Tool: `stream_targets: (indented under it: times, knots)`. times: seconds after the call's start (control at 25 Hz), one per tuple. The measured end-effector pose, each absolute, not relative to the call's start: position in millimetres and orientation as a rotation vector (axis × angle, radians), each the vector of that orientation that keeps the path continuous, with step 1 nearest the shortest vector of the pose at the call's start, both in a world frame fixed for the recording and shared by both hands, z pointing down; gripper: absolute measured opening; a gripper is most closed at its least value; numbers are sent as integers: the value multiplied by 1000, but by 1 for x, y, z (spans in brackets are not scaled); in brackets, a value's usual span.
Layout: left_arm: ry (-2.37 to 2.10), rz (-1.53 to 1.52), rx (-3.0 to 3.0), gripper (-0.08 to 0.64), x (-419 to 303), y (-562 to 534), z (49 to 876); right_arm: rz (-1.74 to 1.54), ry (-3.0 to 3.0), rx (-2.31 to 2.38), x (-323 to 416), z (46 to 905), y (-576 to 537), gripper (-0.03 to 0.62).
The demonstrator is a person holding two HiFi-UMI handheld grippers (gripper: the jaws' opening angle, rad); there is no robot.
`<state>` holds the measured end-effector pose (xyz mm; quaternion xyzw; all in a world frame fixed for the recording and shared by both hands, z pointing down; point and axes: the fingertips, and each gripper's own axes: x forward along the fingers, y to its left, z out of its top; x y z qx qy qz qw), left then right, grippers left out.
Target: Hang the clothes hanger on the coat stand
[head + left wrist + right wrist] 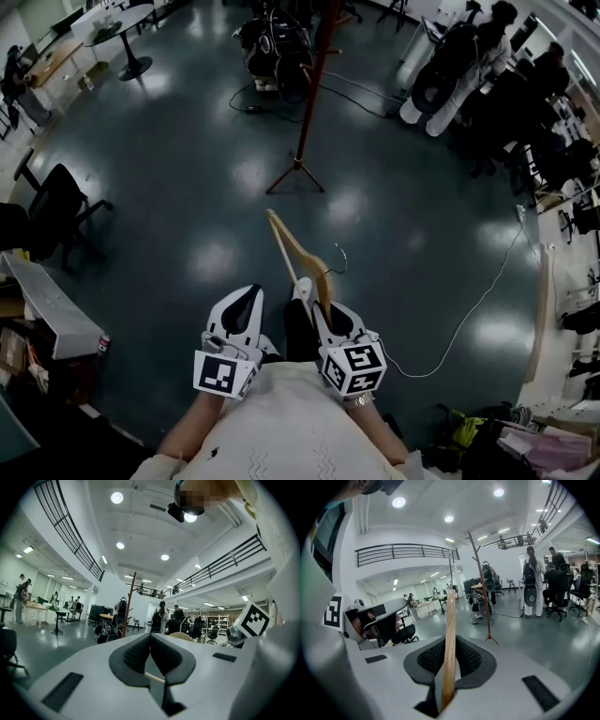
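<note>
Straight ahead, well apart, stands the coat stand (311, 103). The right gripper (306, 291) clamps the wooden hanger (292, 246), pointing lengthwise toward it

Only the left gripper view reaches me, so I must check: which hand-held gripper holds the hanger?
Observer: The right hand-held gripper; its jaws are shut on the wooden hanger.
Operator: Where is its hook?
Observer: The head view shows the hook out ahead of that gripper, touching nothing.
Operator: Is the coat stand close?
Observer: The coat stand stands ahead, its tripod foot clearly apart from the hanger's tip.
</note>
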<state>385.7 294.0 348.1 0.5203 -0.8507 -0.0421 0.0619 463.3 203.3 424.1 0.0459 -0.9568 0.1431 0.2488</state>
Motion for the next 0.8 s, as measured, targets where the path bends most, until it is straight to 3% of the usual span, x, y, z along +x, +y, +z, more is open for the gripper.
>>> stream_targets:
  times: [0.8]
  knots:
    - [-2657, -116, 1434, 12, 219, 183, 353, 373, -2610, 18, 291, 440, 76, 66]
